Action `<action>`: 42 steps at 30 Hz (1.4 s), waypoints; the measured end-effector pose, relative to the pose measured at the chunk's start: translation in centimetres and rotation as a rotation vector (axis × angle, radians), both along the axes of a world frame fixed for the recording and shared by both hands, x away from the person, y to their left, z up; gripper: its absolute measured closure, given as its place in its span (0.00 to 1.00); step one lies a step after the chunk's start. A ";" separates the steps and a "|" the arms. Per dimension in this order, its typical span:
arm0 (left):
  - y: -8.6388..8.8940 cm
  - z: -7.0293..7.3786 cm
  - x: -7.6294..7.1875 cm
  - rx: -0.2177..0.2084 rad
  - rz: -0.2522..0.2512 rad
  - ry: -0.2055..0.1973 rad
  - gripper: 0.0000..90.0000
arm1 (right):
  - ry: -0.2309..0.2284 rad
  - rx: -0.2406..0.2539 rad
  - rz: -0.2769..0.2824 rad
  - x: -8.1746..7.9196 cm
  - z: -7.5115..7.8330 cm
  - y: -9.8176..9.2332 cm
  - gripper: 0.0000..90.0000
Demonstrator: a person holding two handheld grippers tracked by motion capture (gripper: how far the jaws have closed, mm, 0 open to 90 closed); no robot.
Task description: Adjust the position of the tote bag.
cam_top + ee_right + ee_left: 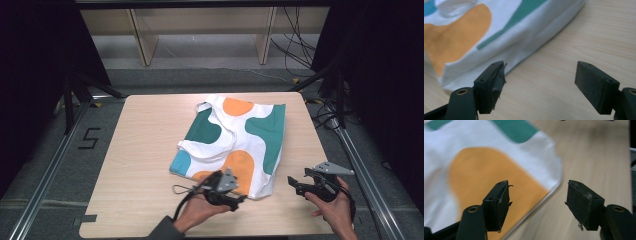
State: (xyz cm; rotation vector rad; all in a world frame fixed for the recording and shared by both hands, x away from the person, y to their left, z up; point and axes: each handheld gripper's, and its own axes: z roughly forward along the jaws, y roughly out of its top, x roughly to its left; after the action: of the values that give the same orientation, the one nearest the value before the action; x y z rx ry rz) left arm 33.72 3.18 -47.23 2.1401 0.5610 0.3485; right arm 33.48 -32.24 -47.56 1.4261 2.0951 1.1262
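You are at the approach, before any grasp: the tote bag [235, 142], white with orange, green and blue shapes, lies flat on the tabletop [145, 165], a little right of centre, its handles [207, 106] at the far end and its bottom edge toward you. Your left tongs [239, 198] hover at the bag's near edge, over the orange patch by the near right corner, and in the left gripper view the left tongs [537, 201] stand wide apart with that corner [554, 170] just ahead of them and nothing between the pads. Your right tongs [295, 184] sit above bare wood just beside the bag's right side, apart from the cloth; in the right gripper view the right tongs [540, 85] are also wide and empty, with the bag's folded side edge [544, 35] running past the left jaw. The likely next move is to take hold of the near edge. That calls for lowering each tool until one jaw slides under the cloth, then closing on the hem. Get under all the layers near the corner, or the fabric may slip free or bunch as you lift.
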 end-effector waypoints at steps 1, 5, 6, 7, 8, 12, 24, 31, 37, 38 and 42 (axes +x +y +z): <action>1.5 0.1 0.2 -0.018 0.054 0.021 0.37 | -0.012 0.001 0.014 0.0 0.2 0.2 0.28; 6.5 0.2 1.0 -0.045 0.180 0.044 0.35 | -0.037 0.014 0.044 -0.2 1.5 1.1 0.29; 7.6 0.2 1.2 -0.046 0.216 0.034 0.35 | -0.021 0.045 0.039 -0.5 1.6 1.7 0.29; 8.6 0.2 1.3 -0.038 0.252 0.031 0.35 | -0.019 0.038 0.052 -0.5 1.5 2.1 0.29; 8.6 0.2 1.3 -0.038 0.252 0.031 0.35 | -0.019 0.038 0.052 -0.5 1.5 2.1 0.29; 12.8 -0.3 2.8 -0.023 0.416 0.049 0.33 | -0.016 -0.009 0.164 -0.2 1.3 4.5 0.27; 14.3 -2.9 6.1 -0.021 0.501 0.161 0.33 | 0.055 -0.015 0.133 0.1 0.4 6.8 0.26; 14.2 -3.6 7.2 0.006 0.435 0.222 0.58 | 0.048 -0.070 0.138 0.7 -0.2 7.4 0.51; 13.1 -3.4 6.1 0.036 0.400 0.173 0.81 | -0.020 -0.158 0.177 0.5 -0.2 6.6 0.85; 12.8 -3.3 5.6 0.037 0.386 0.165 0.83 | -0.047 -0.173 0.186 0.7 -0.3 6.3 0.86; 11.5 -3.3 3.4 0.023 0.316 0.163 0.86 | -0.041 -0.231 0.172 0.9 -0.2 5.5 0.90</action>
State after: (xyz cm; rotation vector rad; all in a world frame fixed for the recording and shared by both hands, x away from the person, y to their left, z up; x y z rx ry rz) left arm 37.16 14.70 -50.58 2.1138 0.9986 0.3562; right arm 34.42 -26.76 -47.78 1.1259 2.2685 0.9278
